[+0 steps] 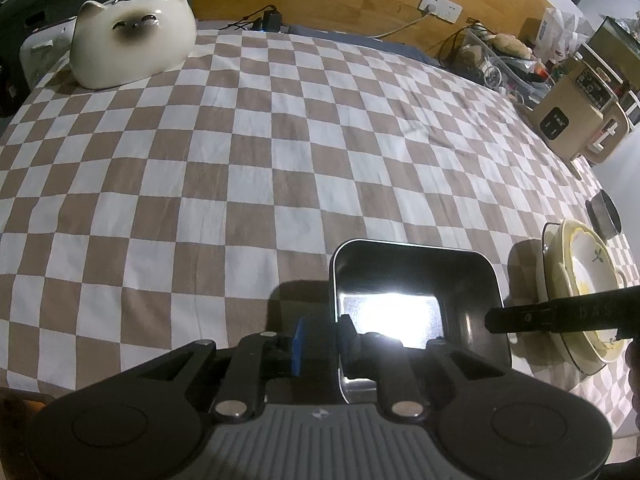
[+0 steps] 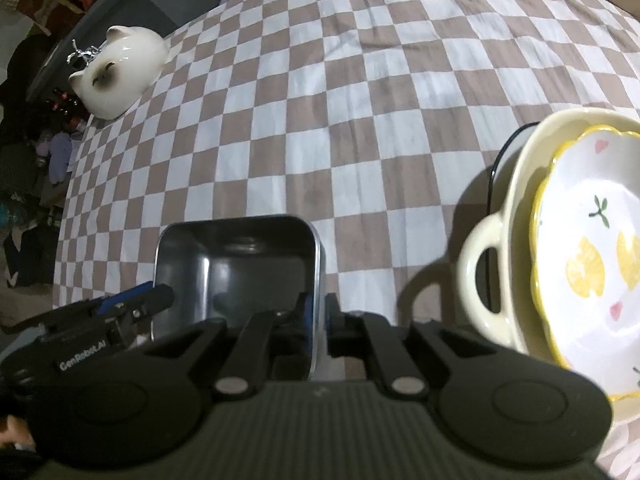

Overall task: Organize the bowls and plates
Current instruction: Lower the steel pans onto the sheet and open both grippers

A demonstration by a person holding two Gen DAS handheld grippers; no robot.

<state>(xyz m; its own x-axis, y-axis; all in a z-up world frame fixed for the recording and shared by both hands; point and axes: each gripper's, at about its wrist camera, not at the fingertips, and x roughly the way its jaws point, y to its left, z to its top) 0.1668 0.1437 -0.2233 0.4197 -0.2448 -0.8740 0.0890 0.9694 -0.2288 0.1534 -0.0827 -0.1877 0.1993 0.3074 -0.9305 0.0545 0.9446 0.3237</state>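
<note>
**Grippers at the metal tray**

Right gripper [image 2: 319, 322] is pinching the metal tray's [image 2: 236, 268] right wall; left gripper [image 1: 322, 330] is straddling its left wall, jaws slightly apart. Stacked plates [image 2: 576, 248] are sitting just right; a cat figurine [image 1: 132, 46] is resting far back.

A square metal tray [image 1: 416, 280] sits near the front edge of the checkered cloth [image 1: 240, 160], with stacked dishes [image 1: 580, 280] just to its right. A cat-shaped ornament [image 1: 132, 40] stands at the cloth's far left corner, well apart from both.
</note>
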